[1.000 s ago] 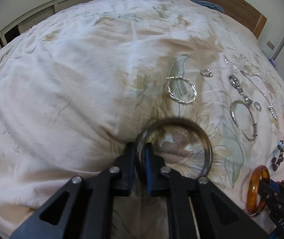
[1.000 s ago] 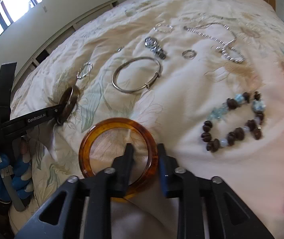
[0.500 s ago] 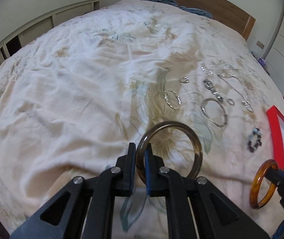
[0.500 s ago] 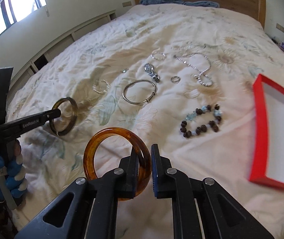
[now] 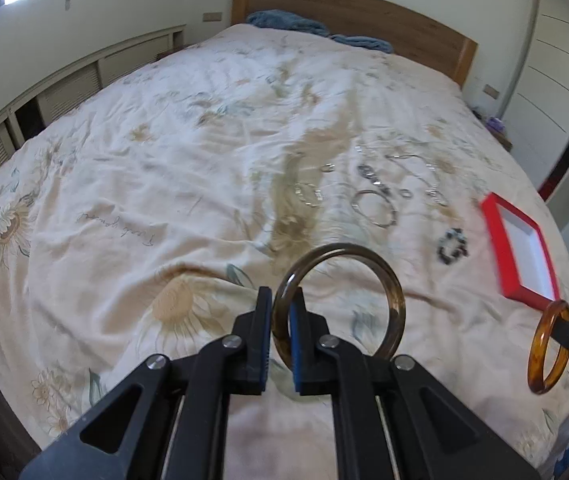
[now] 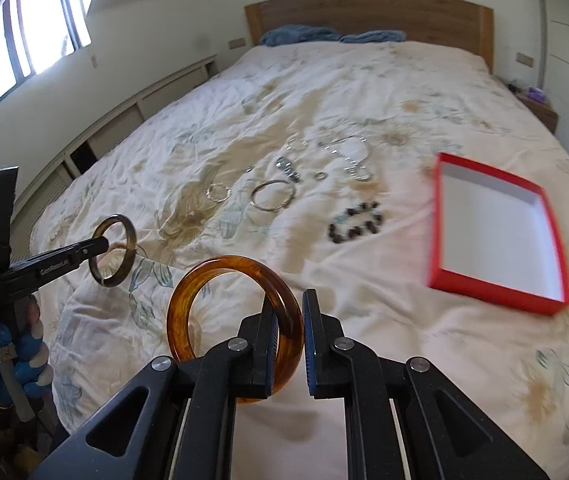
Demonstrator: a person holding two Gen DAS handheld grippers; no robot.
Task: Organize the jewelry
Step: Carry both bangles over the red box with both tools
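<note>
Bangles are both off the bed now: your left gripper (image 5: 280,312) clamps the dark bangle (image 5: 384,280), your right gripper (image 6: 287,316) the amber bangle (image 6: 188,300). Since lifting, the red box (image 6: 436,216) has come into view, open for both.

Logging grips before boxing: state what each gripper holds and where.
Left gripper: dark olive-brown translucent bangle, pinched across its band's left side. Right gripper: amber tortoiseshell bangle, clamped across its band's right side.

Both wrist cameras look down their fingers (image 5: 262,332) from above the bed's (image 5: 124,168) foot toward the headboard (image 6: 364,12), sharing the bedspread.
</note>
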